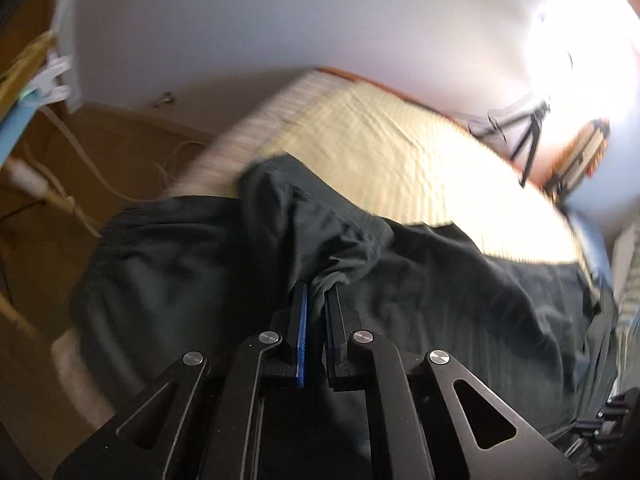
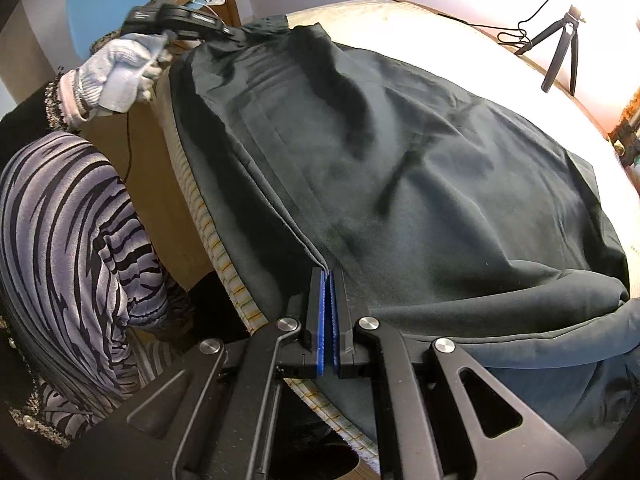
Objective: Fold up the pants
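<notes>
The dark pants (image 2: 400,184) lie spread over a pale woven mat (image 2: 420,20) on a bed, their near-left edge hanging just past the mat's striped border (image 2: 224,264). In the right wrist view the fabric runs from the far left corner across to a thick rolled fold at the near right. The right gripper (image 2: 329,276) has its blue-padded jaws pressed together on a doubled seam edge of the pants at the near side of the mat. The left gripper (image 1: 318,292) is clamped on a bunched ridge of the same cloth, which rises in a peak between its jaws in the blurred left wrist view; in the right wrist view it sits at the far left corner of the pants, held by a gloved hand (image 2: 116,72). A striped sleeve (image 2: 72,232) fills the near left. Beyond the mat, at the far right, a small black tripod (image 2: 560,52) stands with a cable trailing from it, and a blue chair (image 2: 100,4) shows at the far left against a pale wall (image 1: 280,20).
</notes>
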Demonstrator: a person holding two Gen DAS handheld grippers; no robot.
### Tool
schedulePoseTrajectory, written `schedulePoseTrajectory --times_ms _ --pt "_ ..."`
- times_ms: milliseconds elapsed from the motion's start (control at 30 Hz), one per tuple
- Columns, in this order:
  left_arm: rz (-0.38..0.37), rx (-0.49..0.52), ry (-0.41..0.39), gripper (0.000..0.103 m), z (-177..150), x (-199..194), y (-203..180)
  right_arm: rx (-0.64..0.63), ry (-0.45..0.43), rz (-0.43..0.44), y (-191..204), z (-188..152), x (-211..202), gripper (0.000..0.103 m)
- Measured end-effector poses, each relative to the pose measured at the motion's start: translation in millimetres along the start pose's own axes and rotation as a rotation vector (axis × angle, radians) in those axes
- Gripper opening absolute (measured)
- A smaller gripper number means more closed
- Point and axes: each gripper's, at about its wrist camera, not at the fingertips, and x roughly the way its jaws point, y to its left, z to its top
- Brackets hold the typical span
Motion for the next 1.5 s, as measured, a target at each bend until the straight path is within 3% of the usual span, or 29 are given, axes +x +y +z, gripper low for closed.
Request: schedulePoseTrajectory --times_ms 233,300,333,433,467,500,567,800,900,967,1000,1100,1167,1333,1500 --pt "-0.028 -0.216 -0.040 0.006 -18.8 -27.7 58.9 -0.010 0.027 -0.004 0.9 7.3 6.4 0.004" --pt "0.026 -0.189 -0.039 0.024 -24.3 -32.9 63.8 -0.016 0.035 -0.001 1.1 8.3 7.8 0.004" --pt "0.023 -0.172 -0.037 0.025 -26.0 -34.4 63.1 -0.018 0.041 -0.001 1.4 8.6 8.9 0.004" --pt "0.043 -0.071 -0.051 0.026 -23.2 -42.4 47.4 -0.024 0.058 0.000 2.1 9.8 12.0 0.004" --pt "0.057 -0.026 -0.062 0.034 -22.9 -46.3 41.1 -0.021 0.061 0.000 3.3 10.3 12.9 0.004" --pt "0.086 0.045 -0.077 0.049 -21.0 -49.7 28.5 -0.016 0.064 0.001 3.1 11.0 13.3 0.004" --pt "0.122 0.160 -0.089 0.059 -19.2 -49.6 8.2 -0.008 0.067 0.005 2.3 11.9 14.0 0.004" --pt "0.201 0.543 0.003 0.059 -25.9 -5.0 -61.5 -0.003 0.076 0.004 0.3 17.3 12.4 0.004" --pt "0.230 0.594 0.041 0.060 -28.0 11.6 -64.5 -0.001 0.072 0.004 -0.8 18.0 8.5 0.004" --pt "0.205 0.525 0.041 0.057 -21.1 13.2 -54.9 -0.001 0.078 0.012 -0.9 16.9 5.9 0.004" --pt "0.169 0.477 0.043 0.046 -17.2 12.7 -47.5 -0.003 0.082 0.014 -0.7 16.7 4.5 0.004" --pt "0.086 0.345 0.049 0.028 -9.9 10.4 -21.5 0.004 0.087 0.028 -3.0 18.5 -4.8 0.007" --pt "0.053 0.256 0.023 0.026 -8.3 1.0 -4.9 0.009 0.074 0.039 -3.7 22.3 -13.7 0.017" --pt "-0.097 -0.082 -0.059 0.025 -10.1 -32.7 57.2 0.006 0.037 0.129 -3.5 45.7 -35.8 0.040" --pt "-0.131 -0.186 -0.072 0.026 -15.3 -39.4 88.3 -0.070 -0.001 0.108 3.8 84.3 -36.8 0.042"
